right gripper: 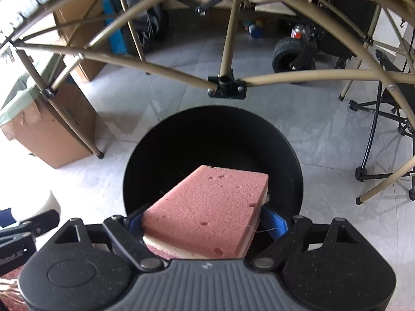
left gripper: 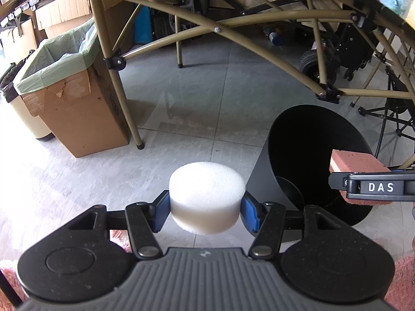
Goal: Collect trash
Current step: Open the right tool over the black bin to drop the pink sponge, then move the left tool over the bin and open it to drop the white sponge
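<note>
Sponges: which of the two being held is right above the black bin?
The pink sponge in the right gripper, over the black bin. The round white sponge in the left gripper hangs beside it, over floor.

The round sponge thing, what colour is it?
White. The round sponge shows best in the left wrist view.

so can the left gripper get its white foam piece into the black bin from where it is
Probably yes. The left gripper holds the white foam puck just left of the black bin, whose mouth is open. The right gripper, holding the pink sponge over the bin, may crowd it.
</note>
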The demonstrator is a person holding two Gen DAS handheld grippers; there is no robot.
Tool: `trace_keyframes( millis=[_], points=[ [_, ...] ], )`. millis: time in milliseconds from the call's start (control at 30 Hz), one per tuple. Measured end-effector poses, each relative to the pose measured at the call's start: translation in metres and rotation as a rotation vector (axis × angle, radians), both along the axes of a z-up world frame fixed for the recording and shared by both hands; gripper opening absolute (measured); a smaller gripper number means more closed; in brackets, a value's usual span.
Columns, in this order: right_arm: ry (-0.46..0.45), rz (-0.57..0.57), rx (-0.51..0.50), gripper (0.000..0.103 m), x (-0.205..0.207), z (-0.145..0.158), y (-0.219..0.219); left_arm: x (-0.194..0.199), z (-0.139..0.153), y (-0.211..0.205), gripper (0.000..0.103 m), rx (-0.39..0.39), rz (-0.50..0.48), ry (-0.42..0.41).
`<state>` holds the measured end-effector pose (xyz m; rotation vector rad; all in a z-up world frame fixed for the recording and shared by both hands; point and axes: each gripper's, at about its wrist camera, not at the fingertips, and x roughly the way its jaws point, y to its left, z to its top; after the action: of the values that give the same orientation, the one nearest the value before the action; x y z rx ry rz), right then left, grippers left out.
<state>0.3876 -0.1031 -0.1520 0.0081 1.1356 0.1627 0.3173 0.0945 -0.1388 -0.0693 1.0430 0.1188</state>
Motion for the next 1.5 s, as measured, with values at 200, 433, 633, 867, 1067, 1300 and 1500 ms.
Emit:
trace_keyframes(
  millis=[200, 433, 633, 867, 1067, 1300, 1500],
  points=[
    [0.063, 0.001, -0.03, 0.089, 0.016, -0.017, 0.007, 0.008, -0.006, 0.003, 0.058, 0.013, 0.017, 0.019],
    [0.105, -0.007, -0.049, 0.089, 0.024, -0.027, 0.011, 0.01, -0.01, 0.002, 0.058, 0.02, 0.016, 0.035],
    [0.129, 0.009, -0.051, 0.091, 0.026, -0.031, 0.014, 0.01, -0.011, 0.002, 0.058, 0.02, 0.017, 0.04],
    [0.14, 0.002, -0.033, 0.103, 0.026, -0.032, 0.012, 0.01, -0.012, 0.002, 0.058, 0.022, 0.016, 0.039],
    [0.126, 0.0, -0.032, 0.103, 0.024, -0.028, 0.012, 0.009, -0.011, 0.001, 0.058, 0.024, 0.011, 0.035],
    [0.115, 0.008, -0.022, 0.103, 0.02, -0.021, 0.007, 0.009, -0.008, -0.006, 0.058, 0.027, -0.002, 0.027],
    [0.088, 0.004, -0.012, 0.103, 0.016, -0.01, -0.001, 0.009, -0.002, -0.019, 0.058, 0.019, -0.032, 0.02]
  ],
)
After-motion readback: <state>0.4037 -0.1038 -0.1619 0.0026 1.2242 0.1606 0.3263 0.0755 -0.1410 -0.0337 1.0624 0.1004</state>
